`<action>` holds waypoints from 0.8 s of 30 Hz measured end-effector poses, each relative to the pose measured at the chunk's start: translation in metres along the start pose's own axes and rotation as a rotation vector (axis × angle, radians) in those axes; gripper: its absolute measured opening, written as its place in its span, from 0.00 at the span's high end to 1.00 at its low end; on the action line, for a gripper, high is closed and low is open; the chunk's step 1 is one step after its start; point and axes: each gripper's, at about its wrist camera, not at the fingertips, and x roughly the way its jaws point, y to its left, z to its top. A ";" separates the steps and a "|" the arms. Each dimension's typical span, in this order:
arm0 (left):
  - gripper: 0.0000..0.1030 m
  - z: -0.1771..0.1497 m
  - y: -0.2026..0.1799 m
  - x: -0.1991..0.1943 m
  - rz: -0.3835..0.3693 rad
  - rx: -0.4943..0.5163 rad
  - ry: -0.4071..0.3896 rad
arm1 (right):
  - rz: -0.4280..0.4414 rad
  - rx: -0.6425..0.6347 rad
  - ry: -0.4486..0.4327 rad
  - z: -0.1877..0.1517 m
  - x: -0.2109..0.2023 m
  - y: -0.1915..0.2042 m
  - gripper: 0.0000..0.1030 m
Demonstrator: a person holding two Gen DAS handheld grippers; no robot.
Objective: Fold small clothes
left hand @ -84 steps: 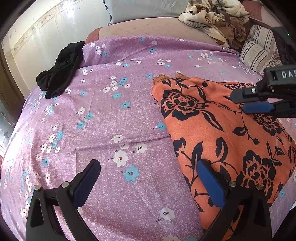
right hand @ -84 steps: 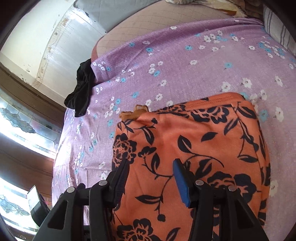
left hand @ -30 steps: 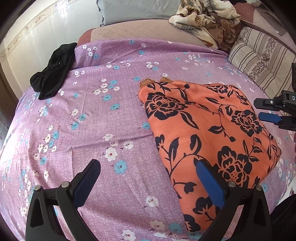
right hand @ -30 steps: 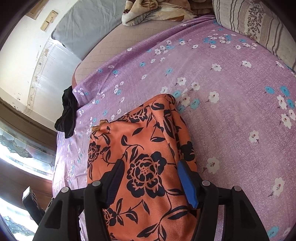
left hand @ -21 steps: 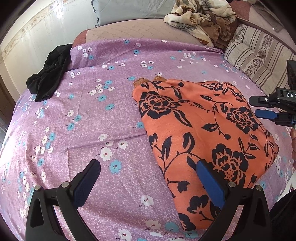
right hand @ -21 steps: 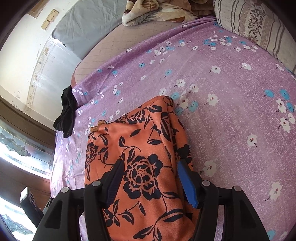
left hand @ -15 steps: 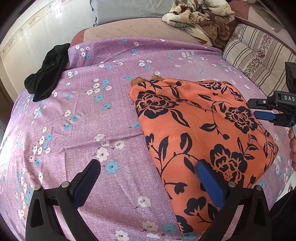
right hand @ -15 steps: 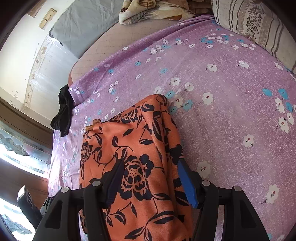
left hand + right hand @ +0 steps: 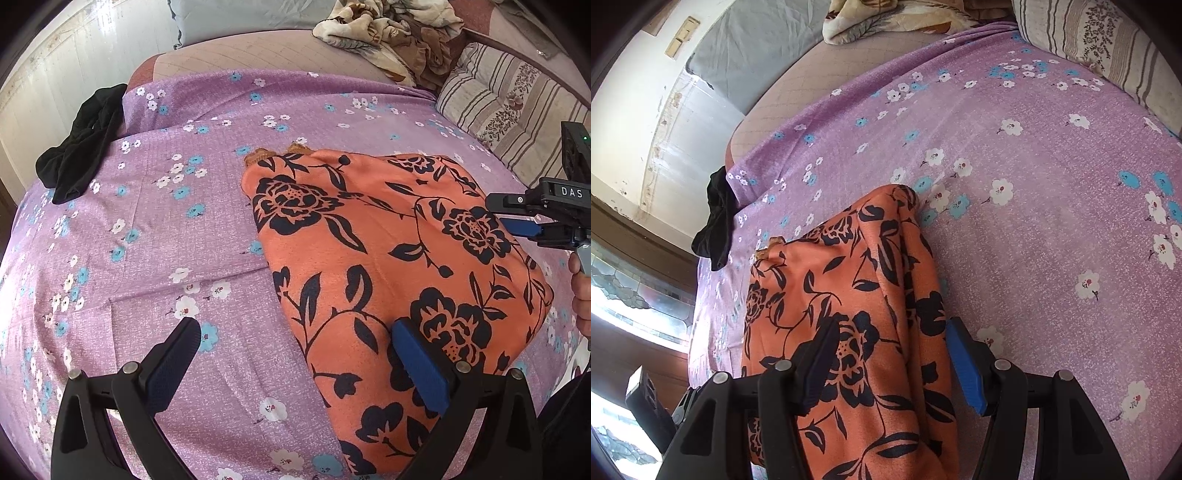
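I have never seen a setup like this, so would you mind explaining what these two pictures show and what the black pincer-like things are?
There is no robot here: a person holds a two-finger gripper in each hand, and each gripper carries a wide-angle camera looking along its fingers. One picture is from the left gripper, the other from the right gripper; the right one also shows at the edge of the left view, with the person's hand on its handle. Below them is a bed with a purple flowered sheet. On it lies an orange garment with dark flowers, already folded over. A black cloth sits at the far corner, with a striped pillow and a crumpled blanket behind. Both grippers are open and hold nothing.
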 end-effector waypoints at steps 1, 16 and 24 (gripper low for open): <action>0.00 0.000 0.000 0.001 -0.018 -0.001 0.005 | 0.004 -0.001 0.001 0.000 0.000 0.000 0.38; 0.01 0.007 0.010 0.027 -0.370 -0.124 0.105 | 0.146 0.112 0.005 0.007 -0.002 -0.026 0.30; 0.15 0.007 0.015 0.043 -0.444 -0.192 0.148 | 0.226 0.192 0.124 0.002 0.030 -0.041 0.28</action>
